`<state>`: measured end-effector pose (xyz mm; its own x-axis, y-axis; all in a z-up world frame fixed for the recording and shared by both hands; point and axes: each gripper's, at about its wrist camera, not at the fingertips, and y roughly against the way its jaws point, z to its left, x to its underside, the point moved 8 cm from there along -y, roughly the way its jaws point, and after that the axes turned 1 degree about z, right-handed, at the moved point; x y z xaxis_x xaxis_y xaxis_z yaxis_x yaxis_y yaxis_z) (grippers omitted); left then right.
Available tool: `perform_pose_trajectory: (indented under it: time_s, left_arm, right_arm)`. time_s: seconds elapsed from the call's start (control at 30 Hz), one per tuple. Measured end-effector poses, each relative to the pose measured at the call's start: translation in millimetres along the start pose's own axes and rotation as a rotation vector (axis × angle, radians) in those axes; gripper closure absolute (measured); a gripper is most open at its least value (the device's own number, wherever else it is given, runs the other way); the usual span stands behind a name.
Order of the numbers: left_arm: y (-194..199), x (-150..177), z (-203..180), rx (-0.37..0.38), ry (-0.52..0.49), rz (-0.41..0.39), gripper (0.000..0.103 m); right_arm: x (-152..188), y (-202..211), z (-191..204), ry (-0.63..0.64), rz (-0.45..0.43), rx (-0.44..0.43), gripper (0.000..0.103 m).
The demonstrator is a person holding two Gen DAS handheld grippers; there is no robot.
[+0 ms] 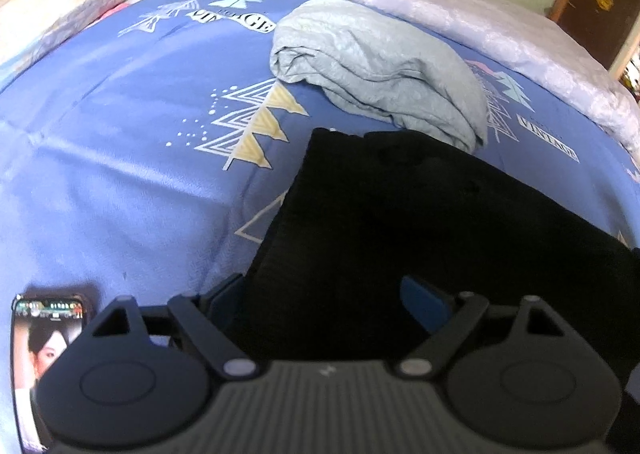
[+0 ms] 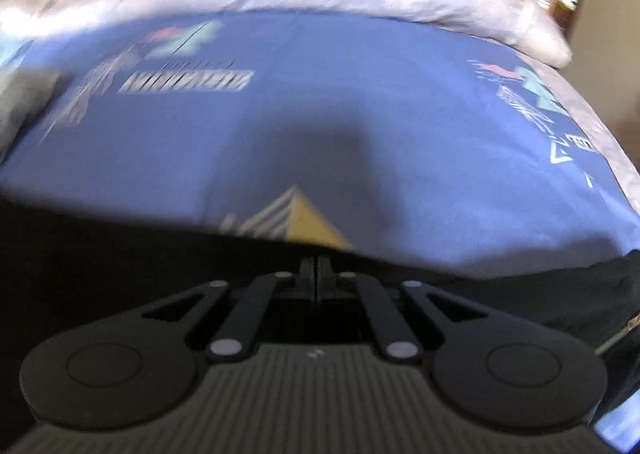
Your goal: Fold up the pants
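One black pants (image 1: pixel 380 213), flat, folded thick

Matt black cloth pants (image 1: pixel 400 221) lie on a smooth printed blue cotton-like bedsheet (image 1: pixel 120 157), a crinkled pale grey fabric bundle (image 1: pixel 376 73) at twelve o'clock, a glossy-screened phone (image 1: pixel 44 346) at nine, the left gripper (image 1: pixel 320 302) matt black plastic.

Black pants (image 1: pixel 400 221) lie on a blue bedsheet (image 1: pixel 120 173) patterned with white-and-yellow triangles.
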<state>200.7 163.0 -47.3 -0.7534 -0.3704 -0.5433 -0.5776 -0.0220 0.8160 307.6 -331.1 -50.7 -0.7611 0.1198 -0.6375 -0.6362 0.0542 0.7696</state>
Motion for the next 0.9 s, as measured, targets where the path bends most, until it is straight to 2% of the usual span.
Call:
perform_pose_trajectory:
  time_s: [0.07,0.1,0.17,0.23,0.33,0.43,0.5,0.6,0.67,0.73,0.77,0.83,0.87,0.9]
  left_arm:
    - [1.9,-0.4,1.2,-0.011,0.011,0.002,0.018]
    - [5.9,-0.1,1.7,-0.005,0.008,-0.001,0.018]
    - [18.0,0.7,4.9,0.001,-0.011,-0.018,0.018]
    - [31.6,4.3,12.8,-0.006,-0.025,-0.030,0.016]
    - [45.2,14.8,27.7,-0.004,-0.009,-0.021,0.013]
    - [55.4,33.9,41.1,0.018,0.034,0.009,0.010]
    - [59.9,48.8,46.3,0.043,0.059,0.030,0.008]
    - [60.9,69.8,47.5,0.079,0.084,0.071,0.008]
    - [59.3,80.9,43.8,0.093,0.083,0.097,0.010]
    - [57.0,86.6,39.3,0.083,0.069,0.108,0.024]
    - [55.2,87.6,38.2,0.069,0.065,0.117,0.045]
    - [55.5,84.6,37.7,0.053,0.077,0.127,0.058]
    - [57.7,82.4,36.0,0.080,0.091,0.134,0.086]
    - [60.5,78.2,35.1,0.100,0.113,0.141,0.094]
  right_arm:
    - [-2.3,-14.2,-14.9,-0.058,0.003,0.115,0.101]
    - [-2.7,-18.5,-21.2,-0.076,0.009,0.137,0.101]
    - [-1.3,-5.6,-31.8,-0.150,0.014,0.071,0.099]
    - [-2.3,28.3,-44.1,-0.239,-0.044,-0.034,0.098]
    - [12.6,99.2,-78.2,-0.315,-0.140,-0.075,0.094]
    - [52.7,168.3,-116.6,-0.361,-0.212,-0.035,0.079]
    - [91.5,204.1,-141.5,-0.424,-0.235,-0.010,0.060]
    - [151.2,227.7,-169.3,-0.528,-0.207,0.028,0.054]
    - [184.4,232.1,-173.1,-0.595,-0.175,0.022,0.049]
    - [210.2,227.4,-171.4,-0.679,-0.142,-0.021,0.047]
    - [220.6,222.0,-169.2,-0.723,-0.124,-0.047,0.047]
    - [225.0,211.7,-157.5,-0.757,-0.102,-0.090,0.047]
    - [224.3,202.7,-149.7,-0.763,-0.088,-0.104,0.048]
    - [219.7,197.9,-142.2,-0.754,-0.091,-0.097,0.054]
